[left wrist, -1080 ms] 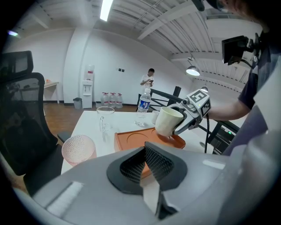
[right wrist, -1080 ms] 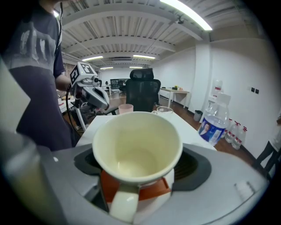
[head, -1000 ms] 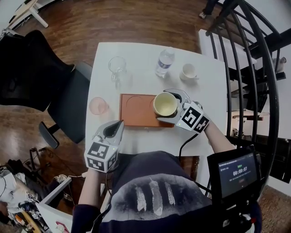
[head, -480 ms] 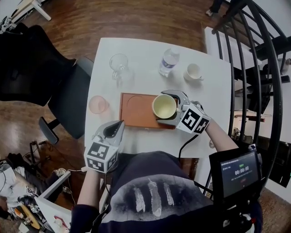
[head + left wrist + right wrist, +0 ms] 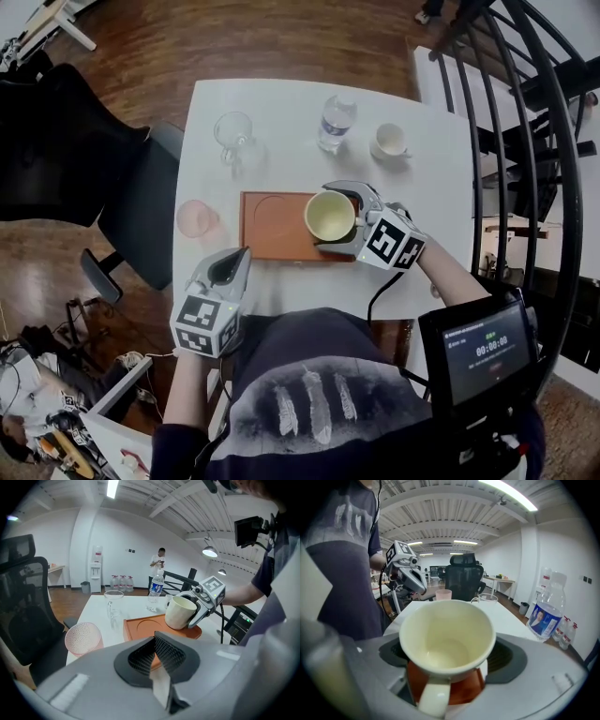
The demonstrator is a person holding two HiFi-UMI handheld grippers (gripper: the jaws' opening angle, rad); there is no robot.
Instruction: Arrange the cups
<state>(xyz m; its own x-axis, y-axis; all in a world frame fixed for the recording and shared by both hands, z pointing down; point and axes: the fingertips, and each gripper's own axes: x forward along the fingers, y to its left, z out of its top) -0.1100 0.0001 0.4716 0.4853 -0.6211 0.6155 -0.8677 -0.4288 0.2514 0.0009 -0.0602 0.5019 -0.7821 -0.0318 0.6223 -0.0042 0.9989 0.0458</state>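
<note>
The right gripper (image 5: pixel 330 217) has its jaws spread wide around a cream mug (image 5: pixel 180 612) and pinches it by the sides, with the handle turned back toward the person. The mug sits slightly tilted over the right end of an orange-brown tray (image 5: pixel 272 227); whether its base touches the tray I cannot tell. The left gripper (image 5: pixel 239 258) hangs over the near edge of the white worktop (image 5: pixel 281 103), its jaws pressed together on nothing. A pink cup (image 5: pixel 195 217) stands just left of the tray. Along the far side stand a clear glass mug (image 5: pixel 232 131), a water bottle (image 5: pixel 336 122) and a small white cup (image 5: pixel 389 141).
</note>
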